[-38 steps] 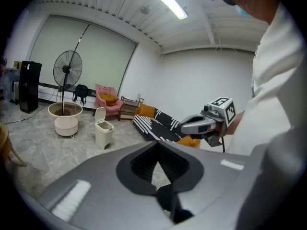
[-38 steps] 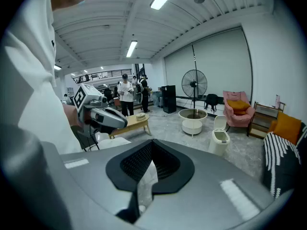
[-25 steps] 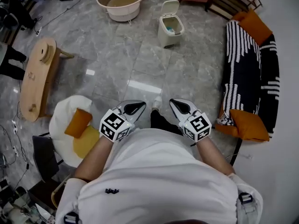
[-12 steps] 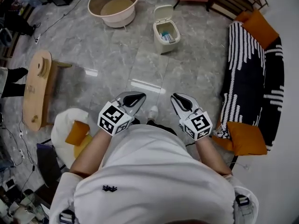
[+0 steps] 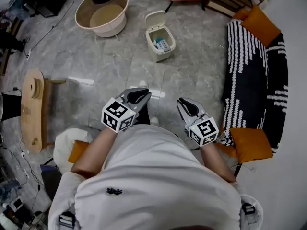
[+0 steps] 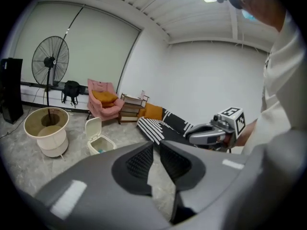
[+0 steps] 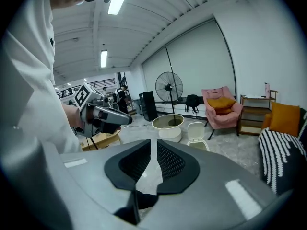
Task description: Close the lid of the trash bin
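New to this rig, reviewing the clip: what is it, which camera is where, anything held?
No robot: a person holds a claw in each hand. The head view looks down from the person's head at the left claw and right claw. The other two views ride on each claw, looking along its jaws. On the floor stand a trash bin with its lid up, a round tub, a wooden bench and a striped sofa. Nothing is held: the left jaws are opening, empty; the right show a narrow empty gap.
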`<state>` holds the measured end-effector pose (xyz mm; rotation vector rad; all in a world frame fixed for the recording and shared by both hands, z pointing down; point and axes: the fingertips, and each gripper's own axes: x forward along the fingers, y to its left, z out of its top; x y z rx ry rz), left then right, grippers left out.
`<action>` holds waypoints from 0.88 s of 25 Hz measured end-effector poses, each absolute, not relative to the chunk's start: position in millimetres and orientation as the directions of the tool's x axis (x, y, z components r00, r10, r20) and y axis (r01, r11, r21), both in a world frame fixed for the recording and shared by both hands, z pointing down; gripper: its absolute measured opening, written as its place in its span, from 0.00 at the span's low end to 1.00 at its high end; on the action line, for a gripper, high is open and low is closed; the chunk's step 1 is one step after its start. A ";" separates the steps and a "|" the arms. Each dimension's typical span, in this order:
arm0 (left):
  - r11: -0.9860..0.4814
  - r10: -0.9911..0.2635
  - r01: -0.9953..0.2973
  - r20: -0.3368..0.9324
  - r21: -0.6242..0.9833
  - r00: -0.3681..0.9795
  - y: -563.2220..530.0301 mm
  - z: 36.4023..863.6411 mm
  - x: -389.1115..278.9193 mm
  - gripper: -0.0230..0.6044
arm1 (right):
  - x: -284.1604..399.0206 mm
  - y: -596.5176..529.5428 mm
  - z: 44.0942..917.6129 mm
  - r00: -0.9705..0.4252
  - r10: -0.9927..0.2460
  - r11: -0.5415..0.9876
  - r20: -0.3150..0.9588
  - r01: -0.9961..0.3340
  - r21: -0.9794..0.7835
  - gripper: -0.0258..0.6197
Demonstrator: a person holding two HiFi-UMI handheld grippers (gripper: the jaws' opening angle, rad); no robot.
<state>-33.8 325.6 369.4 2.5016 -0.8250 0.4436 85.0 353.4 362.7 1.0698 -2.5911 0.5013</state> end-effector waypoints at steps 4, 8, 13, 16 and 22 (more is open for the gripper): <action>-0.714 -0.437 -0.594 0.426 0.371 0.792 261.3 380.7 -35.4 0.18 | 92.4 303.6 360.6 -0.632 -0.653 0.620 0.418 -0.763 -0.184 0.07; -0.724 -0.411 -0.579 0.439 0.375 0.799 186.0 386.8 -42.4 0.18 | 90.7 244.9 353.9 -0.588 -0.680 0.576 0.439 -0.798 -0.176 0.07; -0.740 -0.385 -0.559 0.447 0.374 0.808 98.1 401.3 -56.8 0.18 | 80.7 180.3 354.5 -0.553 -0.690 0.544 0.466 -0.822 -0.169 0.07; -0.742 -0.374 -0.557 0.459 0.373 0.806 53.1 417.9 -69.4 0.19 | 70.8 150.9 355.3 -0.539 -0.696 0.534 0.475 -0.830 -0.161 0.07; -0.703 -0.392 -0.601 0.497 0.381 0.774 -20.1 458.5 -86.7 0.19 | 65.0 114.2 361.5 -0.516 -0.699 0.506 0.496 -0.846 -0.166 0.07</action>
